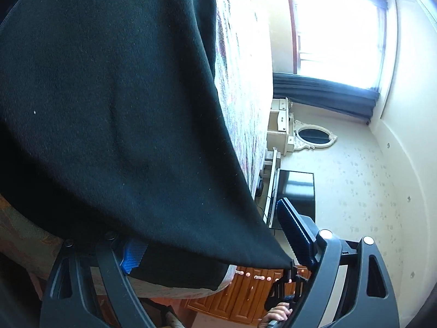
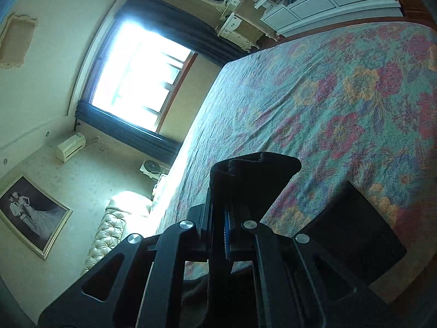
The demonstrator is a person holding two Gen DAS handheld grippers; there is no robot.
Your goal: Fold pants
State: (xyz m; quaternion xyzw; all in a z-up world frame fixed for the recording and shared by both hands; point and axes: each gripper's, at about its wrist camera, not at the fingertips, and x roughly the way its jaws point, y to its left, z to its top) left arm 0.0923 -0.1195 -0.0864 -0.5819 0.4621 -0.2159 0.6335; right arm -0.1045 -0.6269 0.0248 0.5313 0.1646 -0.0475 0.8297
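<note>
The black pants (image 1: 109, 109) fill most of the left wrist view, draped over the floral bed. My left gripper (image 1: 215, 246) stands open: its left finger lies under the cloth with a blue pad (image 1: 133, 257) showing, its right finger (image 1: 295, 232) is apart and clear of the fabric. In the right wrist view my right gripper (image 2: 226, 227) is shut on a bunched fold of the black pants (image 2: 254, 175), held above the bed. Another dark part of the pants (image 2: 352, 232) lies on the bedspread to the right.
The floral bedspread (image 2: 327, 95) spreads wide. A bright window (image 2: 136, 76) with dark curtains, a white dresser (image 2: 237, 30), oval mirror (image 1: 312, 134), TV (image 1: 297, 188), wooden cabinet (image 1: 245, 295), tufted headboard (image 2: 109, 235) and framed photo (image 2: 30, 213) surround it.
</note>
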